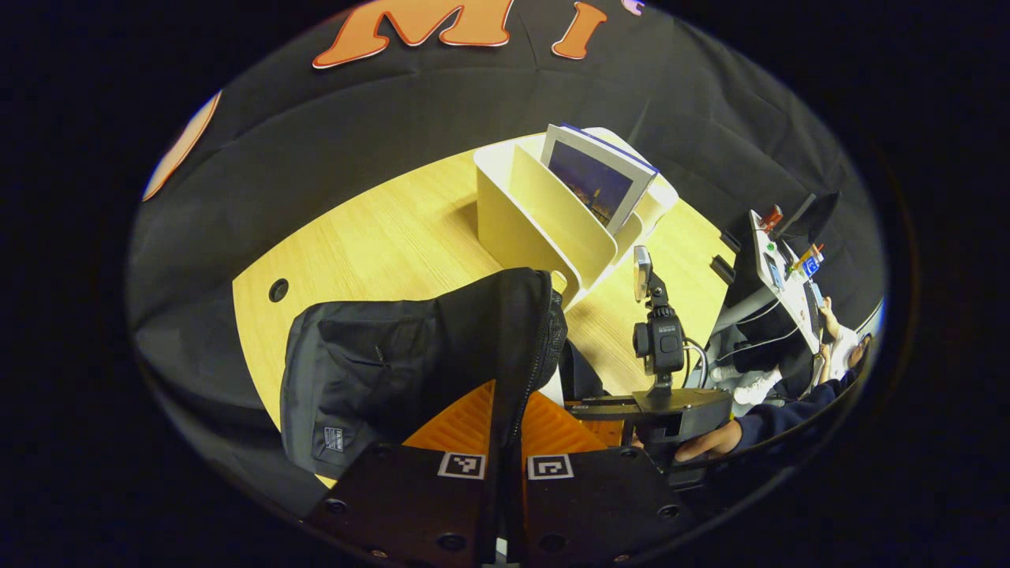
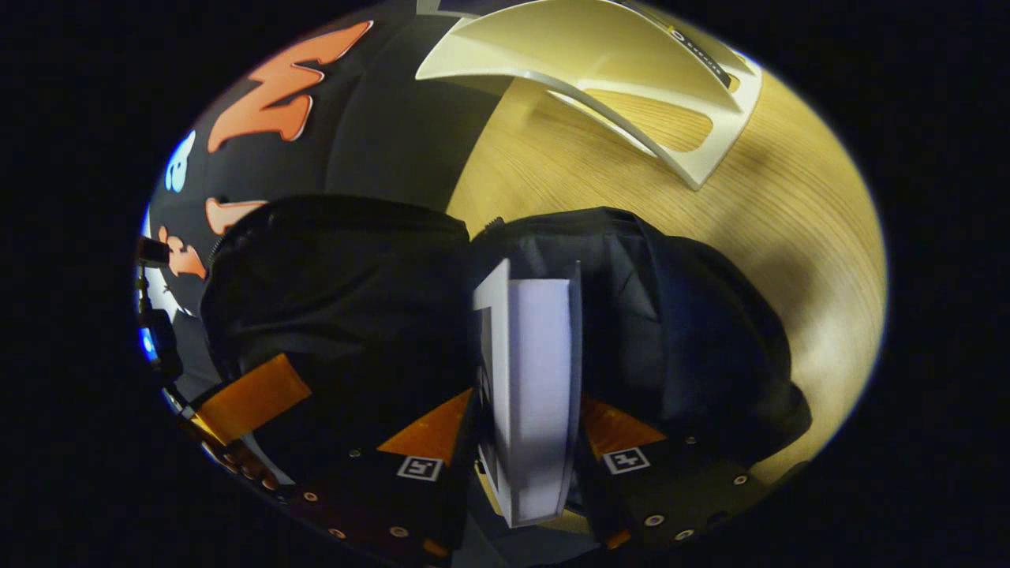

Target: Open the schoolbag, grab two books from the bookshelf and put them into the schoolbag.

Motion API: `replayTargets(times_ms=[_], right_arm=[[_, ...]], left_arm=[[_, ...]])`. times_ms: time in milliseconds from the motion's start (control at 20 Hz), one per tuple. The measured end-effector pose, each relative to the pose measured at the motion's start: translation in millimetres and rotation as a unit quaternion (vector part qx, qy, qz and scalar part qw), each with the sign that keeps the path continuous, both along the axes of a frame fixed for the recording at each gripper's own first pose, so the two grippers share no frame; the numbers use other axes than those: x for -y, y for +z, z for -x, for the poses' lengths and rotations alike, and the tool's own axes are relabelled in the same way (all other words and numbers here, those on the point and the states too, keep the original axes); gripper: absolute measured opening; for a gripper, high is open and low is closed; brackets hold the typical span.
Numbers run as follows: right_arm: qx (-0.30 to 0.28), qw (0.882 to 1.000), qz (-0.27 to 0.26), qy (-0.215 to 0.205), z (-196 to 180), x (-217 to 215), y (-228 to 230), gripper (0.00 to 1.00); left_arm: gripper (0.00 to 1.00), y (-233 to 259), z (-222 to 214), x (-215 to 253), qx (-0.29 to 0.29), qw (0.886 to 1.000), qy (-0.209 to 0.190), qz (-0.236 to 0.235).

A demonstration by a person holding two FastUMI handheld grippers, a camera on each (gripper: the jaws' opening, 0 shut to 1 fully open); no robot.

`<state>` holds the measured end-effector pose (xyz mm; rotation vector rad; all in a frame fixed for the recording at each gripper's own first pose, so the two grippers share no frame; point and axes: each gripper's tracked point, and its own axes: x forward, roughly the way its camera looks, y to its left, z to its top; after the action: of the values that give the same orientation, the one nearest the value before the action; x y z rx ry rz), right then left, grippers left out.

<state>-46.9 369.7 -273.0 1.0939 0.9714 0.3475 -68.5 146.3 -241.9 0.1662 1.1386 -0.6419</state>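
Note:
The black schoolbag (image 1: 371,371) stands on the wooden table (image 1: 371,237). My left gripper (image 1: 505,418) is shut on the bag's zippered flap edge and holds it up. In the right gripper view, my right gripper (image 2: 529,426) is shut on a book (image 2: 533,379) with its white page edge toward the camera, just over the open schoolbag (image 2: 671,315). The left gripper's orange finger (image 2: 248,398) shows at the bag's left side. The cream bookshelf (image 1: 544,221) behind the bag holds one book (image 1: 596,177) with a dark cover picture.
The right gripper's body with its camera (image 1: 659,343) stands to the right of the bag, held by a hand (image 1: 706,443). A desk with small items (image 1: 789,276) and a seated person lie beyond the table's right edge. The bookshelf (image 2: 631,63) sits close behind the bag.

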Motion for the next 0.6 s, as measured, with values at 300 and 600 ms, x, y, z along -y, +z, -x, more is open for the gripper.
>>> replayTargets(times_ms=[300,600], right_arm=[[0.002,0.991,0.107,0.082,22.2,53.7,-0.5,0.96],[0.000,0.983,0.151,0.108,23.9,121.5,22.4,0.98]], left_arm=[[0.06,-3.6,-0.1,0.0,0.003,0.999,0.038,-0.008],[0.06,-6.8,-1.6,0.8,0.002,0.998,0.066,-0.012]])
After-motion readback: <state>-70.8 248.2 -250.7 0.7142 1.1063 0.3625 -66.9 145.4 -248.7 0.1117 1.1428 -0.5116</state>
